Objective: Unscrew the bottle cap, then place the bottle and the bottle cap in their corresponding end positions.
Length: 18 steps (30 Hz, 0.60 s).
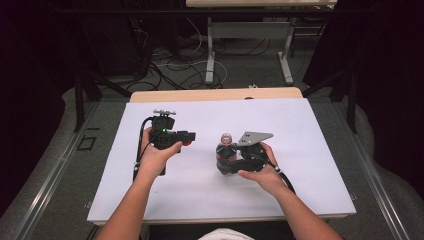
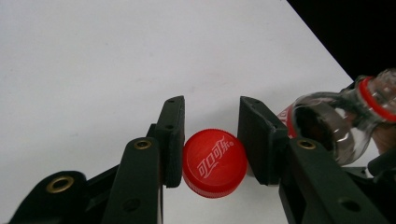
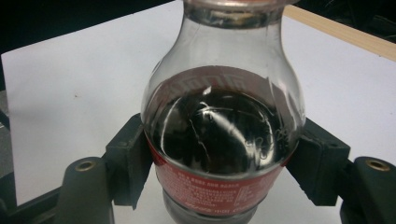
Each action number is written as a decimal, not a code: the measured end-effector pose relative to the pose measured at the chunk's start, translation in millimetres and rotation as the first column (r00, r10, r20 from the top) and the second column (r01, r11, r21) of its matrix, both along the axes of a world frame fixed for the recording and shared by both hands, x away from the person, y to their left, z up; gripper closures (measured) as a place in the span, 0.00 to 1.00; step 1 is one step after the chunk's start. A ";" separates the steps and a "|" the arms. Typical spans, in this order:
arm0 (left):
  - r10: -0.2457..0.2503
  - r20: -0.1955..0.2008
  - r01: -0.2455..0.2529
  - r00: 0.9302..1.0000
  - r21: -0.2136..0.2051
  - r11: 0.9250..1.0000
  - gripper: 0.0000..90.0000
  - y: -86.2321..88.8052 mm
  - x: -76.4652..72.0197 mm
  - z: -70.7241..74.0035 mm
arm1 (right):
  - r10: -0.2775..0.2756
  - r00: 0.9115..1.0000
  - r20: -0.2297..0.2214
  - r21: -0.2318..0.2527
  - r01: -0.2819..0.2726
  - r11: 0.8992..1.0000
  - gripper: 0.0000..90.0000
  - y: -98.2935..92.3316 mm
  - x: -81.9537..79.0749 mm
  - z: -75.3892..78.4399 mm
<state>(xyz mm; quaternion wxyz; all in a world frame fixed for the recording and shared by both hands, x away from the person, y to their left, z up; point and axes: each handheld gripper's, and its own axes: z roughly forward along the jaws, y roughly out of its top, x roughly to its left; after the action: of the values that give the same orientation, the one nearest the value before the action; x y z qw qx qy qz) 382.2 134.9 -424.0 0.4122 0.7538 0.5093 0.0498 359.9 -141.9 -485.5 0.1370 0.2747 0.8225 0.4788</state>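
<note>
A small plastic bottle (image 1: 225, 152) of dark drink with a red label stands uncapped at the middle of the white table (image 1: 210, 185). My right gripper (image 1: 231, 161) is shut on the bottle (image 3: 223, 126) around its label, one pad on each side. My left gripper (image 1: 189, 138), held left of the bottle, is shut on the red screw cap (image 2: 214, 162), whose white lettering faces the camera. In the left gripper view the bottle's open neck (image 2: 373, 95) with its red ring lies to the right, apart from the cap.
The white table top ends in a wooden edge (image 1: 215, 94) at the far side. Beyond it are a grey floor, cables and the legs of another table (image 1: 210, 55). Dark curtains stand on both sides.
</note>
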 end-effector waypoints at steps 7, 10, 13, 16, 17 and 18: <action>0.003 -0.013 -0.003 1.000 -0.023 1.000 0.70 10.6 -3.0 -15.2 | -0.030 1.000 0.009 -0.001 0.030 1.000 0.33 -3.0 1.9 -0.4; 0.009 -0.014 -0.010 1.000 -0.022 1.000 0.70 15.5 -4.4 -17.6 | -0.034 0.999 0.007 -0.003 0.034 0.999 0.33 -3.7 3.0 -0.9; 0.013 -0.014 -0.014 1.000 -0.011 1.000 0.70 20.0 -5.1 -17.6 | -0.041 0.999 0.009 -0.003 0.041 0.999 0.33 -4.0 4.6 -1.2; 0.027 -0.006 -0.027 1.000 -0.029 0.999 0.70 22.5 -5.4 -18.7 | -0.049 0.999 0.007 0.001 0.049 0.999 0.33 -4.0 7.3 -1.9; 0.021 -0.008 -0.021 1.000 -0.022 1.000 0.70 23.9 -5.8 -18.6 | -0.056 0.998 0.002 0.003 0.056 0.998 0.33 -4.3 8.2 -1.8; 0.020 -0.006 -0.020 1.000 -0.026 0.999 0.70 24.6 -6.2 -19.0 | -0.061 0.998 -0.001 0.001 0.061 0.998 0.33 -4.7 9.4 -1.7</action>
<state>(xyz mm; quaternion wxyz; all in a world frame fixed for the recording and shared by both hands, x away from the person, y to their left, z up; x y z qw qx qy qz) 376.1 159.5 -443.1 0.4200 0.7434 0.5186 0.0452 369.3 -146.6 -487.2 0.1509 0.3001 0.8134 0.4749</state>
